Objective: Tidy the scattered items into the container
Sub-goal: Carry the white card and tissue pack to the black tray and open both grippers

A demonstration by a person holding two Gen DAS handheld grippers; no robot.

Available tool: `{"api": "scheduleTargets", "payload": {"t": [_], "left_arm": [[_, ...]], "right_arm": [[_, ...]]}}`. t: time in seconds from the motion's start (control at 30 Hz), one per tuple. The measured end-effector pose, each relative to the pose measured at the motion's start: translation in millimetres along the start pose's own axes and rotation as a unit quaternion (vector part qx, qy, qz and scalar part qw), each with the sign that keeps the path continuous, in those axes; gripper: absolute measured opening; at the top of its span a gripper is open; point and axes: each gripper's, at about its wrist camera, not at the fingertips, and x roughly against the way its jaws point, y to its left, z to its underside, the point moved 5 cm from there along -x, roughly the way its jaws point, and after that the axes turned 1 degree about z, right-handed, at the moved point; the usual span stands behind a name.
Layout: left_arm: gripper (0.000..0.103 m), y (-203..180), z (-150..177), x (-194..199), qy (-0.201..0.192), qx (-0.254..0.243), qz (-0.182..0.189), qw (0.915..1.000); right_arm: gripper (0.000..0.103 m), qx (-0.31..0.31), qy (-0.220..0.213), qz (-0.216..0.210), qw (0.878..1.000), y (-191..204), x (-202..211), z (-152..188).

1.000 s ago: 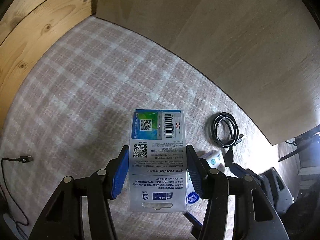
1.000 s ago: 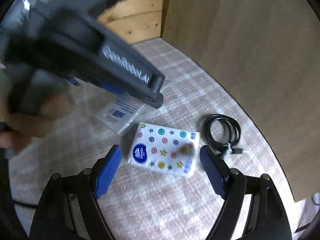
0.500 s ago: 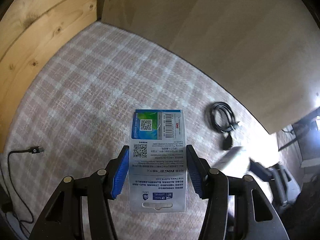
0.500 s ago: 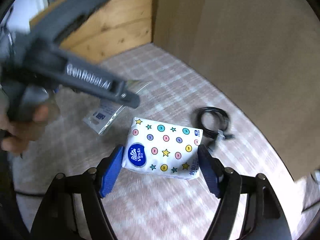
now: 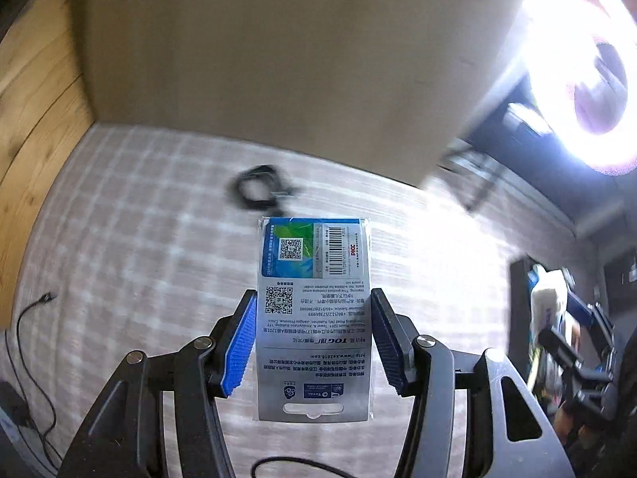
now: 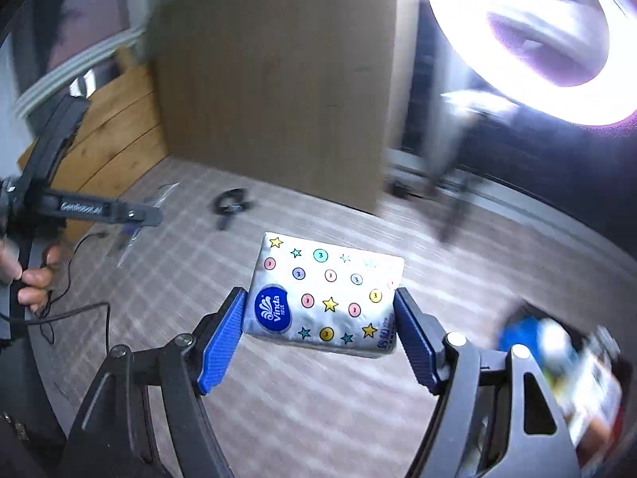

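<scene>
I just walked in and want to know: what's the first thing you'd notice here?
The tissue pack with stars and dots, held up in the right gripper above the checked cloth. Then the silver card with barcodes, clamped in the left gripper. A glaring ring light shines at top right.

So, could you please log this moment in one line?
left gripper: holds card pack | right gripper: holds tissue pack | coiled cable: on cloth

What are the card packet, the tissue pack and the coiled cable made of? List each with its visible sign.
Card packet: printed card in a clear glossy sleeve, apparently plastic; the transparent edges catch light.
Tissue pack: soft printed plastic film; shiny, and dented at the pads.
Coiled cable: black, probably rubber or plastic sheathing; too blurred to be sure.
</scene>
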Motion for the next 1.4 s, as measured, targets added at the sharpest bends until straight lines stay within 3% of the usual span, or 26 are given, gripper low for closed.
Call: {"api": "scheduleTargets", "payload": {"t": [0.17,0.43,0.6,0.77,0.93,1.0,1.17,1.4], "left_arm": [[0.052,-98.3,19.3,12.9,0.008,-0.094,0.034,0.9950],[0.052,-252.9,61.3,-11.1,0.031,-0.206,0.096,0.9734],[0.052,-330.3,77.5,-23.6,0.053,-0.248,0.123,0.9595],[0.052,-398.4,95.2,-30.2,0.060,-0.297,0.137,0.9430],[0.054,-448.2,108.0,-33.9,0.065,-0.323,0.155,0.9312],[0.065,-466.2,109.5,-39.4,0.065,-0.338,0.142,0.9280],[0.065,-473.7,106.2,-38.6,0.054,-0.338,0.132,0.9304],[0.065,-450.4,97.9,-29.7,0.044,-0.321,0.127,0.9376]], "right_arm": [[0.071,-0.064,-0.006,0.077,0.995,-75.0,54.0,41.0],[0.072,-0.177,0.001,0.178,0.968,-200.1,141.2,120.7],[0.072,-0.220,0.014,0.209,0.953,-254.9,173.9,162.2],[0.072,-0.242,0.024,0.215,0.946,-285.3,183.4,188.0],[0.073,-0.243,0.019,0.192,0.951,-295.0,180.1,190.8],[0.078,-0.230,0.013,0.170,0.958,-293.3,171.6,183.7],[0.079,-0.225,-0.007,0.174,0.959,-295.0,172.3,171.8],[0.079,-0.227,-0.021,0.172,0.958,-300.3,182.6,169.3]]}}
